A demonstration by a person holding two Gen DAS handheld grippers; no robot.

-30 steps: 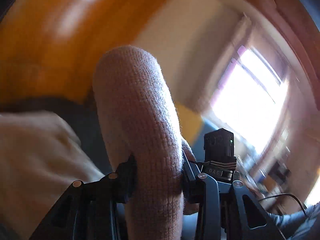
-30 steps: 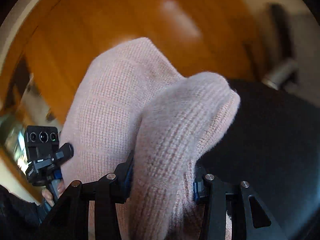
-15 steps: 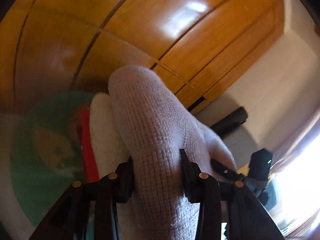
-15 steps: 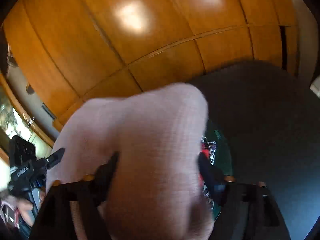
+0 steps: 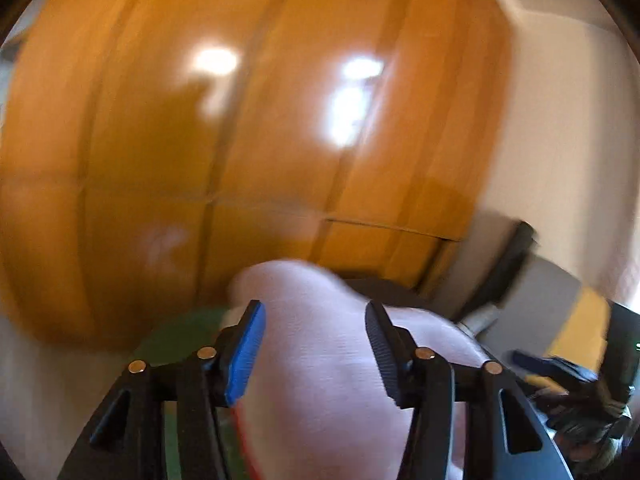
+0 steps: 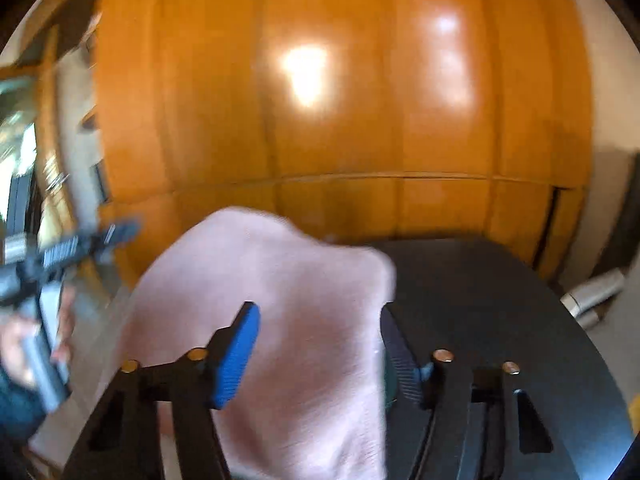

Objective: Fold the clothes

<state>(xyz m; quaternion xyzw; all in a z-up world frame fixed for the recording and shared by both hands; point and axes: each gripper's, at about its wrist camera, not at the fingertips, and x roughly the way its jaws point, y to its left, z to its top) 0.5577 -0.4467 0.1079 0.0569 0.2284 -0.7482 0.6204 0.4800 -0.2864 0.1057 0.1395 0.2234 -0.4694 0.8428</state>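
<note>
Hand-held grippers (image 5: 314,344) before wooden wardrobe (image 5: 240,140)

A pale pink knitted garment (image 5: 320,360) is seen bunched into a soft mound between the two fingers of the left gripper (image 5: 314,354), rising ahead of the pads and filling the gap down to the lower edge of the view. A thin red edge is seen at its lower left side. In the right wrist view the same garment (image 6: 280,320) is draped between the fingers of the right gripper (image 6: 318,354), spreading out past the blue pad; detail is blurred.
</note>
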